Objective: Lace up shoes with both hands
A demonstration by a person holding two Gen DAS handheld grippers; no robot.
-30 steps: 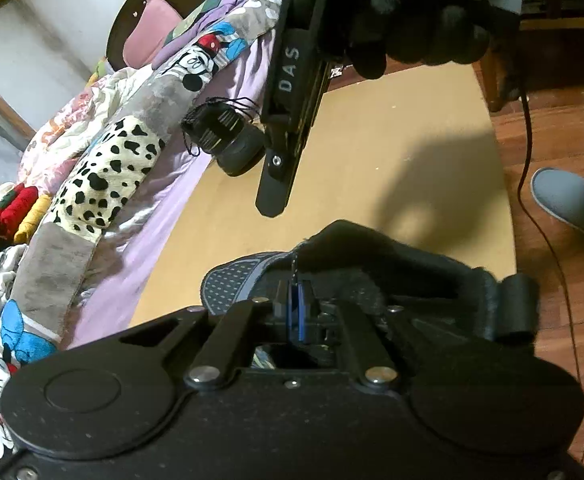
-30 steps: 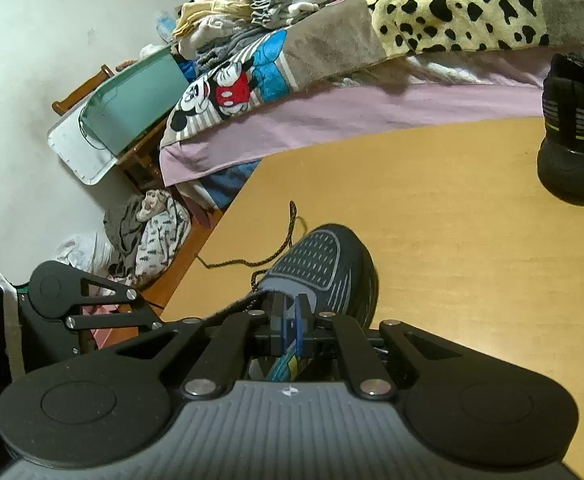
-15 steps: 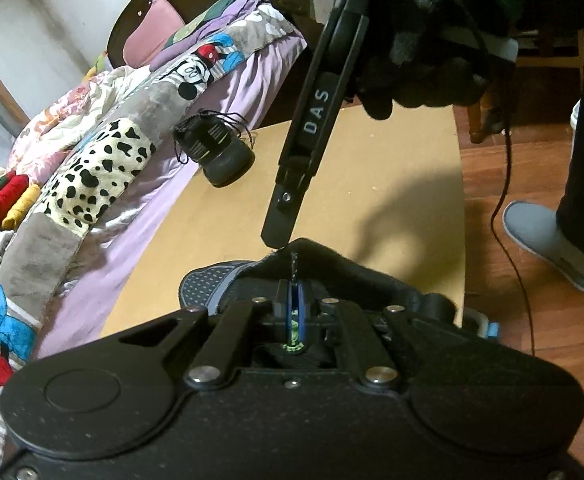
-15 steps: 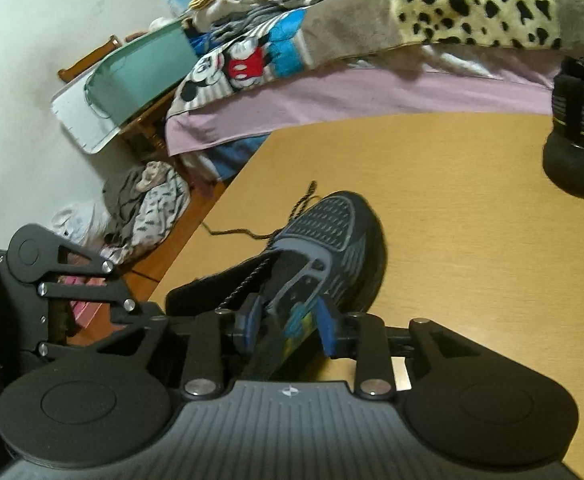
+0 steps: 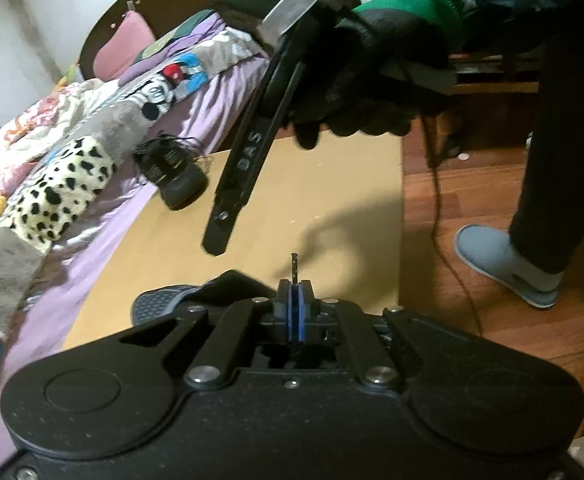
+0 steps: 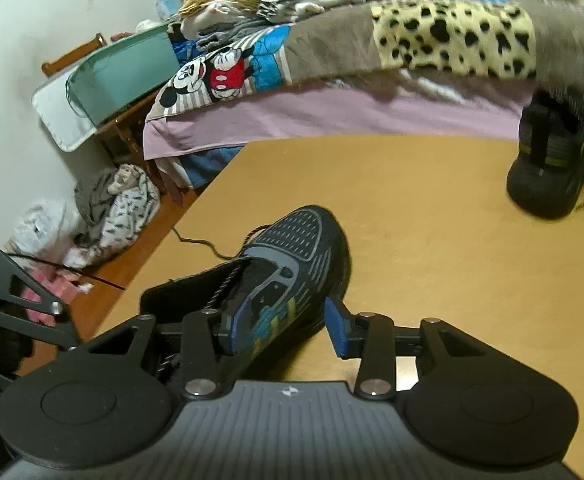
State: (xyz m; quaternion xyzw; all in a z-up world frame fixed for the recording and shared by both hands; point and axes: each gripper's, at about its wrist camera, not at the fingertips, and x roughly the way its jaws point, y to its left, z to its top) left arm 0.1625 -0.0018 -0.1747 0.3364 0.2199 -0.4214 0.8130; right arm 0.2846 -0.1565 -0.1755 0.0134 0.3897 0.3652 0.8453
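Lace tip now stands clear above my left gripper, pinched tight, while my right gripper has let go and spread wide around the shoe on the tan table, so I judge an eyelet pull-through, with bed beyond.

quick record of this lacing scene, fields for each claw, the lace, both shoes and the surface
left claw: shut on lace tip
lace tip: pokes up from between the blue pads
right claw: open, pads either side of the near shoe's side
near shoe: dark mesh toe, eyelets mostly empty, lace trailing off the table edge
second shoe: black, at the far edge by the bed
table: tan board top
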